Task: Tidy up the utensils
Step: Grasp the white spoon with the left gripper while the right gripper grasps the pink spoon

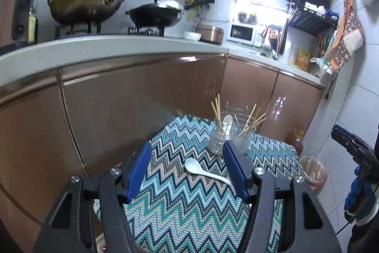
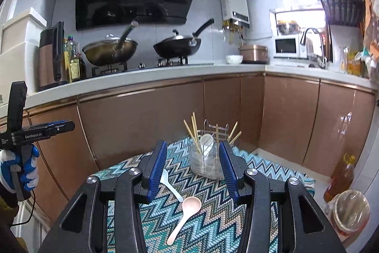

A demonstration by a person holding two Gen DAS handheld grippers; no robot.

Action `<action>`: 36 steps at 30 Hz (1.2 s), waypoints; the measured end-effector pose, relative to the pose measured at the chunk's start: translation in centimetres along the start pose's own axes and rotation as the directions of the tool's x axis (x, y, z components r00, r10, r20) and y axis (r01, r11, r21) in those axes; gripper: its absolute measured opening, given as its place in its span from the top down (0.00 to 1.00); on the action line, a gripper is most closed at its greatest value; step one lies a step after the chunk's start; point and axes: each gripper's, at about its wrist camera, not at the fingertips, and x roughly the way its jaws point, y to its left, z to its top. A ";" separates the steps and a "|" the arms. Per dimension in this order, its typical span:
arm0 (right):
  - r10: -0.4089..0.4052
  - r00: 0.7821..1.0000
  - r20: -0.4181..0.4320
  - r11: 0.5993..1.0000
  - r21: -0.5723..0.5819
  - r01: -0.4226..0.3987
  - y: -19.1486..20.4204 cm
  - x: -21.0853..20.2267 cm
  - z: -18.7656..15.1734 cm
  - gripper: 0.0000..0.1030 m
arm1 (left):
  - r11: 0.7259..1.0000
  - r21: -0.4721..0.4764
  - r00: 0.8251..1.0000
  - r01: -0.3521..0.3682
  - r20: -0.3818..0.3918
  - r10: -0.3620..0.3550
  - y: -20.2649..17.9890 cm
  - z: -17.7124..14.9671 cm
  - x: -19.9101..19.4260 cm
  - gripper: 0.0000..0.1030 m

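Observation:
A white spoon (image 1: 203, 170) lies on the zigzag cloth (image 1: 189, 217) between the fingers of my open left gripper (image 1: 188, 158), which hovers above it without touching. Behind it stands a clear utensil holder (image 1: 225, 136) with chopsticks and a white spoon in it. In the right wrist view a pink spoon (image 2: 187, 212) lies on the cloth (image 2: 213, 229) below my open right gripper (image 2: 192, 165). The white spoon (image 2: 171, 187) is partly hidden by the left finger there. The holder (image 2: 208, 163) stands just beyond. A gloved hand holds the left gripper (image 2: 68, 126) at the left edge.
Brown cabinet doors (image 2: 142, 125) close in behind the clothed table. A lined waste bin (image 2: 350, 215) and an oil bottle (image 2: 341, 177) stand on the floor at the right. The counter (image 2: 165, 77) above carries two woks on the stove.

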 end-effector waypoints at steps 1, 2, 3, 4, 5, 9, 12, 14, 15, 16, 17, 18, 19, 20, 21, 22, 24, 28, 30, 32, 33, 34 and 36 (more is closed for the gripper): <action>0.006 1.000 -0.013 1.000 0.004 -0.005 -0.2 0.5 -0.4 0.56 | 1.000 -0.006 1.000 0.004 -0.015 -0.004 0.1 -0.1 0.7 0.41; 0.013 1.000 -0.028 1.000 0.010 -0.012 -0.4 1.1 -0.7 0.56 | 1.000 -0.010 1.000 0.008 -0.027 -0.008 0.2 -0.2 1.2 0.41; 0.017 0.999 -0.038 1.000 0.013 -0.016 -0.5 1.5 -1.0 0.56 | 1.000 -0.015 0.999 0.011 -0.042 -0.012 0.2 -0.3 1.9 0.41; 0.022 0.998 -0.056 1.000 0.019 -0.021 -0.7 2.1 -1.4 0.56 | 1.000 -0.020 0.998 0.015 -0.056 -0.016 0.3 -0.4 2.5 0.41; 0.028 0.997 -0.076 0.999 0.025 -0.026 -1.0 2.8 -1.8 0.56 | 0.999 -0.025 0.997 0.020 -0.070 -0.022 0.3 -0.5 3.1 0.41; 0.062 0.989 -0.137 0.997 0.051 -0.055 -1.7 4.9 -3.2 0.56 | 0.997 -0.059 0.988 0.047 -0.142 -0.055 0.7 -0.9 5.7 0.41; 0.090 0.980 -0.180 0.994 0.073 -0.077 -2.2 6.4 -4.2 0.56 | 0.994 -0.095 0.977 0.058 -0.202 -0.076 1.1 -1.5 7.8 0.41; 0.107 0.972 -0.211 0.992 0.089 -0.090 -2.5 7.5 -4.9 0.56 | 0.991 -0.117 0.966 0.067 -0.240 -0.094 1.5 -2.0 9.1 0.41; 0.117 0.967 -0.228 0.991 0.096 -0.097 -2.7 8.2 -5.2 0.56 | 0.989 -0.130 0.960 0.073 -0.259 -0.105 1.7 -2.2 9.8 0.41; 0.122 0.963 -0.239 0.990 0.101 -0.101 -2.8 8.5 -5.4 0.56 | 0.986 -0.146 0.954 0.077 -0.277 -0.115 1.9 -2.5 10.4 0.41; 0.130 0.958 -0.254 0.989 0.106 -0.106 -2.9 9.0 -5.8 0.56 | 0.984 -0.158 0.949 0.079 -0.290 -0.123 2.1 -2.7 10.9 0.41; 0.136 0.955 -0.263 0.988 0.109 -0.110 -3.0 9.3 -6.0 0.57 | 0.981 -0.175 0.942 0.083 -0.308 -0.134 2.4 -3.1 11.6 0.41; 0.145 0.949 -0.280 0.987 0.113 -0.118 -3.1 9.9 -6.4 0.57 | 0.979 -0.187 0.937 0.083 -0.320 -0.141 2.6 -3.2 12.1 0.41; 0.149 0.946 -0.289 0.986 0.115 -0.120 -3.2 10.2 -6.6 0.57 | 0.976 -0.200 0.932 0.084 -0.331 -0.147 2.8 -3.4 12.6 0.41; 0.154 0.942 -0.300 0.986 0.116 -0.124 -3.2 10.6 -6.9 0.58 | 0.973 -0.213 0.927 0.085 -0.341 -0.155 3.0 -3.6 13.1 0.41; 0.159 0.936 -0.315 0.985 0.115 -0.129 -3.2 11.1 -7.2 0.59 | 0.970 -0.227 0.922 0.086 -0.351 -0.164 3.1 -3.9 13.7 0.41; 0.168 0.928 -0.333 0.984 0.117 -0.136 -3.3 11.7 -7.7 0.60 | 0.963 -0.254 0.911 0.090 -0.369 -0.183 3.4 -4.3 14.7 0.42; 0.187 0.905 -0.381 0.981 0.119 -0.152 -3.2 13.3 -8.8 0.63 | 0.949 -0.294 0.892 0.115 -0.390 -0.229 3.2 -4.8 17.0 0.42; 0.199 0.895 -0.400 0.979 0.125 -0.162 -3.2 14.1 -9.2 0.64 | 0.940 -0.319 0.884 0.123 -0.395 -0.250 3.2 -4.8 18.5 0.42; 0.224 0.877 -0.425 0.974 0.139 -0.181 -3.2 15.1 -9.6 0.67 | 0.938 -0.326 0.883 0.114 -0.399 -0.246 3.3 -4.8 19.9 0.42; 0.232 0.871 -0.433 0.972 0.143 -0.188 -3.2 15.4 -9.7 0.68 | 0.939 -0.327 0.882 0.109 -0.403 -0.243 3.4 -4.8 20.8 0.42; 0.245 0.860 -0.448 0.969 0.148 -0.199 -3.3 16.0 -9.9 0.68 | 0.936 -0.336 0.879 0.107 -0.408 -0.247 3.6 -4.9 21.7 0.42; 0.271 0.838 -0.473 0.962 0.160 -0.221 -3.3 17.1 -10.2 0.69 | 0.925 -0.364 0.870 0.106 -0.417 -0.263 4.0 -5.4 23.3 0.43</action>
